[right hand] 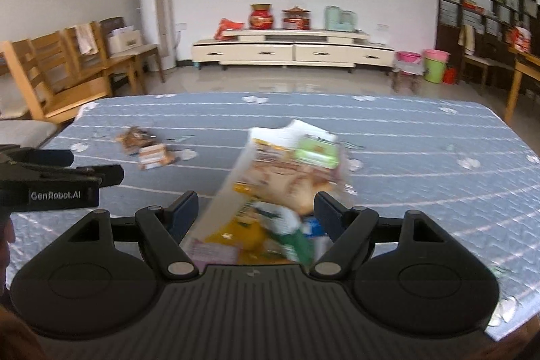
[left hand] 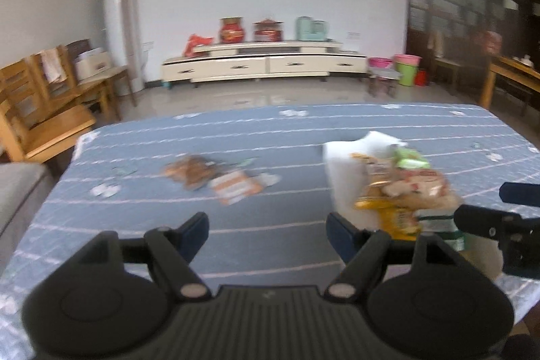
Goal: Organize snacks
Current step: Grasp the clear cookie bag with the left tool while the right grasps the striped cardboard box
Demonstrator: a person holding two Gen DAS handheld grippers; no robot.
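A white bag (left hand: 347, 171) stuffed with several snack packets stands on the blue tablecloth (left hand: 270, 140), blurred. My left gripper (left hand: 266, 221) is open just left of it, and only cloth shows between its fingers. Further left lie a brown snack packet (left hand: 192, 171) and an orange-and-white one (left hand: 236, 188). In the right wrist view the bag (right hand: 283, 171) sits between the wide-open fingers of my right gripper (right hand: 254, 201). The bag brushes the right pad, and the pads do not squeeze it. My left gripper (right hand: 98, 166) shows at the left edge. The right gripper (left hand: 486, 208) enters the left wrist view from the right.
Wooden chairs (right hand: 67, 73) stand off the table's left side and a grey cushion (left hand: 17, 191) at its near-left corner. A cream TV cabinet (right hand: 290, 51) lines the far wall. A wooden table (right hand: 523, 73) stands at the right. The cloth (right hand: 422, 157) stretches to the bag's right.
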